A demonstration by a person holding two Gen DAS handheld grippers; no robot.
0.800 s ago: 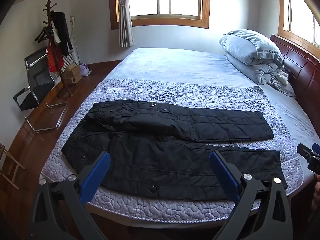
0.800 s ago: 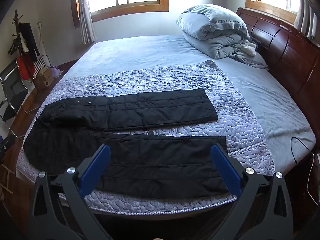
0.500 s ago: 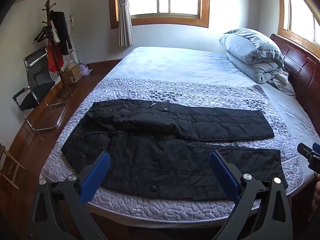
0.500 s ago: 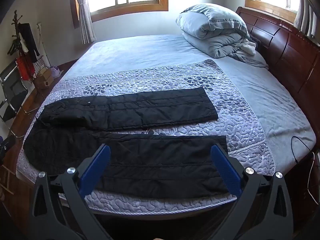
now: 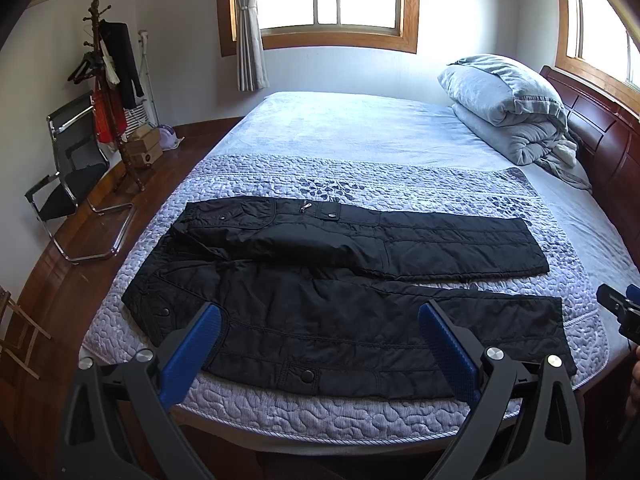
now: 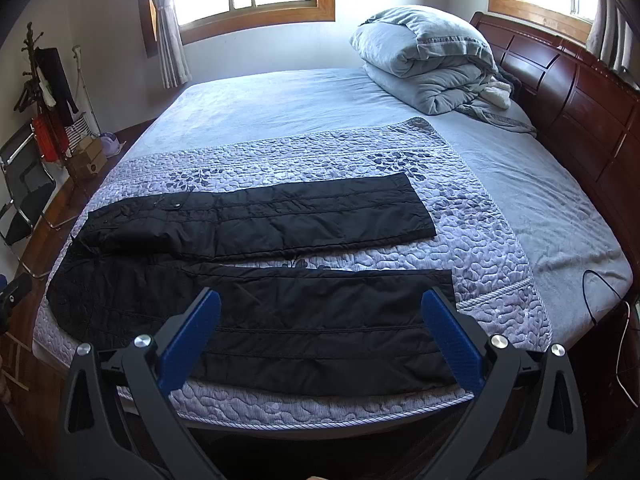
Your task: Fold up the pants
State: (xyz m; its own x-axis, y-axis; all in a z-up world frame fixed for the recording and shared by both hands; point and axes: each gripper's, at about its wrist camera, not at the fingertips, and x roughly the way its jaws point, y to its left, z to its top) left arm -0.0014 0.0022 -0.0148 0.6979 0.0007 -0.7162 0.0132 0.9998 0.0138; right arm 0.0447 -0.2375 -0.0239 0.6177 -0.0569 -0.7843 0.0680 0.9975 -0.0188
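Black quilted pants (image 5: 340,280) lie flat on a purple quilted bedspread (image 5: 360,176), waist to the left, both legs spread apart and running right. They also show in the right wrist view (image 6: 256,272). My left gripper (image 5: 320,344) is open and empty, held above the near edge of the bed over the waist and near leg. My right gripper (image 6: 320,332) is open and empty, held over the near leg toward its cuff. The right gripper's tip shows at the right edge of the left wrist view (image 5: 622,312).
A folded grey duvet (image 5: 508,108) lies at the head of the bed by the dark wooden headboard (image 6: 568,92). A chair (image 5: 68,184) and a coat rack (image 5: 112,92) stand on the wooden floor at the left. A cable (image 6: 600,292) hangs at the bed's right edge.
Both grippers have edged slightly toward the bed. The pants have not moved and both grippers remain open.
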